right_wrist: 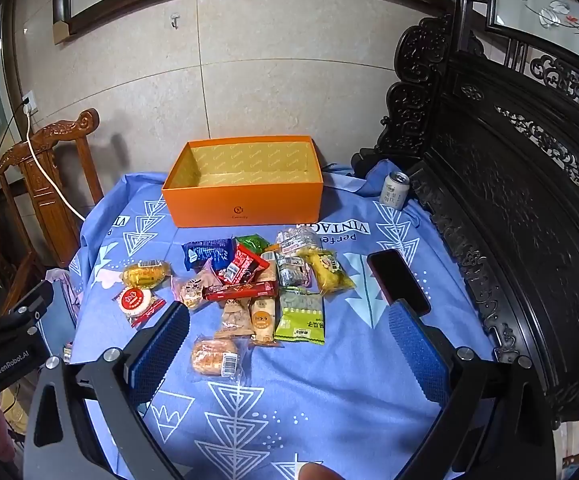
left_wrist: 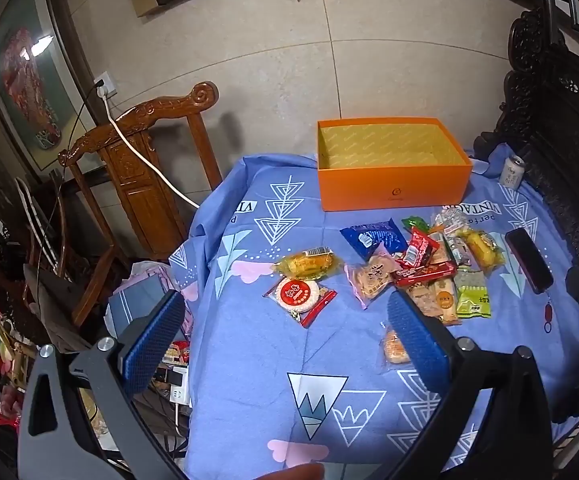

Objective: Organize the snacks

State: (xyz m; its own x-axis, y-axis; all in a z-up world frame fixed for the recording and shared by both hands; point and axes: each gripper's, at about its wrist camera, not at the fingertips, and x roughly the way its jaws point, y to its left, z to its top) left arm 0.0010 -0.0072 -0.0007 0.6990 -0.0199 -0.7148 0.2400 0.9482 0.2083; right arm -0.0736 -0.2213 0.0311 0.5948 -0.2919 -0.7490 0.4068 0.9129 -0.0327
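Snacks (right_wrist: pixel 249 280) lie in a loose heap on the blue tablecloth (right_wrist: pixel 329 400), just in front of the empty orange box (right_wrist: pixel 245 204), with a few strays: a round bun in clear wrap (right_wrist: pixel 214 357) nearest the right gripper (right_wrist: pixel 287 344), a yellow cake (left_wrist: pixel 305 264) and a red-and-white disc (left_wrist: pixel 299 295) ahead of the left gripper (left_wrist: pixel 281 340). Both grippers hover with jaws spread wide, holding nothing. These packets look light, crinkly and slippery, and their contents probably crush easily, so I'd pinch each across its middle, gently.
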